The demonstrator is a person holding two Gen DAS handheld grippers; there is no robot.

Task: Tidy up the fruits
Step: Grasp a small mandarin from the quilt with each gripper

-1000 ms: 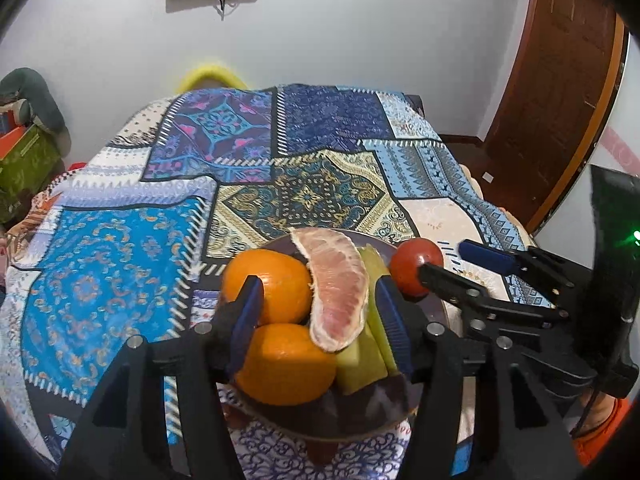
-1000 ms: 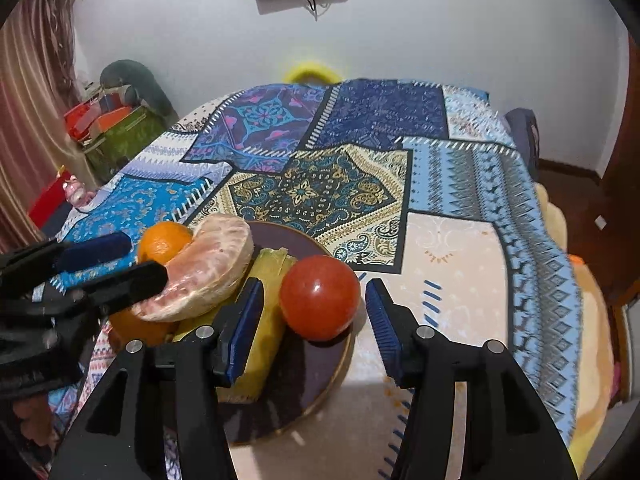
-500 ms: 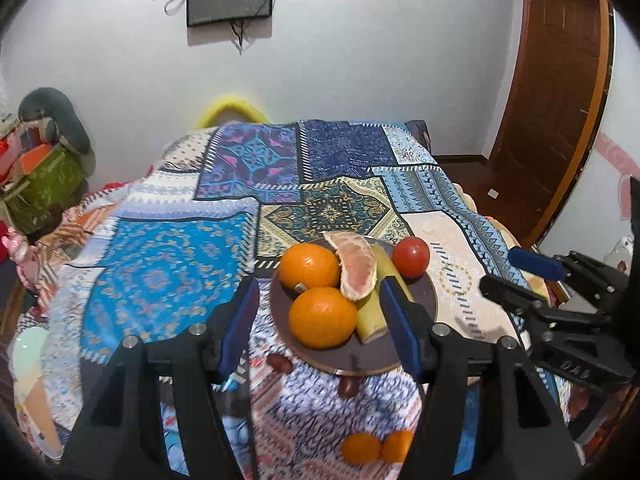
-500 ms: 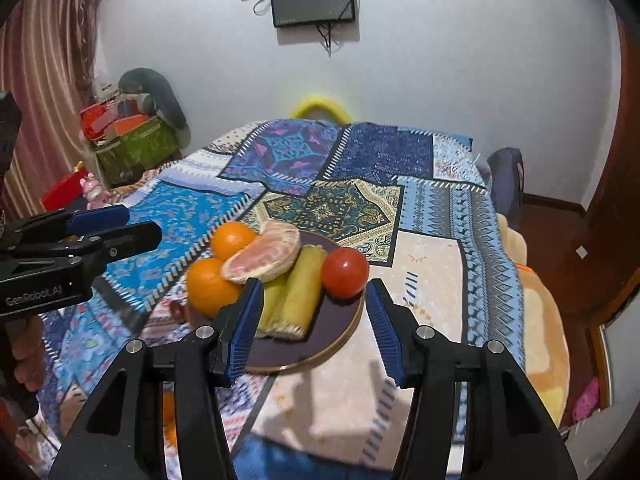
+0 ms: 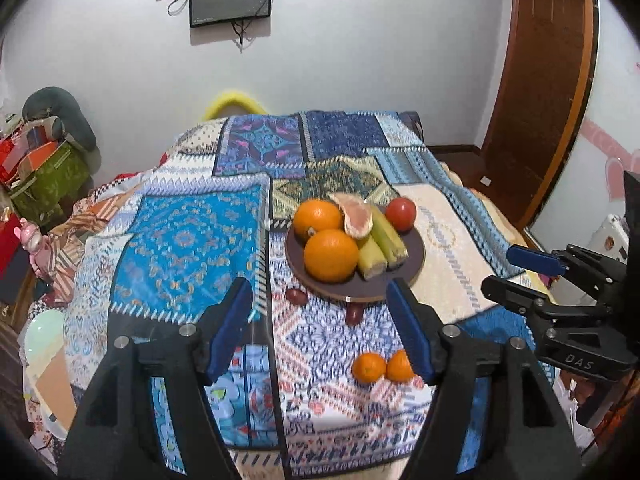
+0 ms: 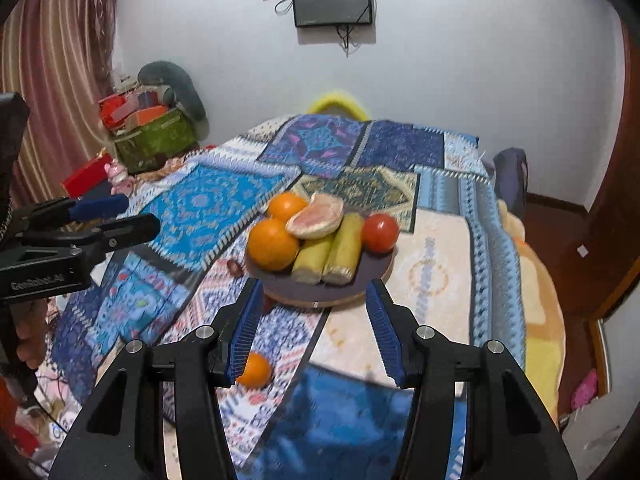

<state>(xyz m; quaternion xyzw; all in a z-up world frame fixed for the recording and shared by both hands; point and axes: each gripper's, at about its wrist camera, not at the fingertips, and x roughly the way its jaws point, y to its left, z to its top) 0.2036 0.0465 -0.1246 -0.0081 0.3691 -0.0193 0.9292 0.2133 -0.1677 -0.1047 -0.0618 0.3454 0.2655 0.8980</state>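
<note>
Fruit, loose and plated, on the patchwork-covered bed [image 5: 192, 240].

Item 1, plate [image 5: 414, 258]: dark, round, near the middle of the bed toward its right edge. Holds two oranges [image 5: 331, 255], a pomelo segment [image 5: 354, 216], two yellow-green stalk pieces [image 5: 386, 236] lying side by side with their long axes running from near-right to far-left, and a tomato [image 5: 401, 214] at the far right rim.

Item 2, small mandarins [image 5: 369, 367]: two, touching each other, on the cover near the foot edge of the bed, apart from the plate. Not yet gathered.

Item 3, dark red small fruits [image 5: 297, 296]: two visible just beside the plate's near rim, on the cover.

Item 4, my left tongs [image 5: 320, 332]: jaws spread wide, holding nothing. The mandarins lie just inside and against the right-hand finger, below the plate.

Item 5, my right tongs [image 6: 314, 334]: jaws likewise parted and empty, aimed at the plate's near rim. Only one mandarin shows in this view, tucked against the left-hand finger.

Judgement: the mandarins look like the remaining pickup. They sit nearer my left tongs, slightly right of centre line, so a short drop toward the foot edge with a small shift right would bracket one. Being round, no axis to align.
</note>
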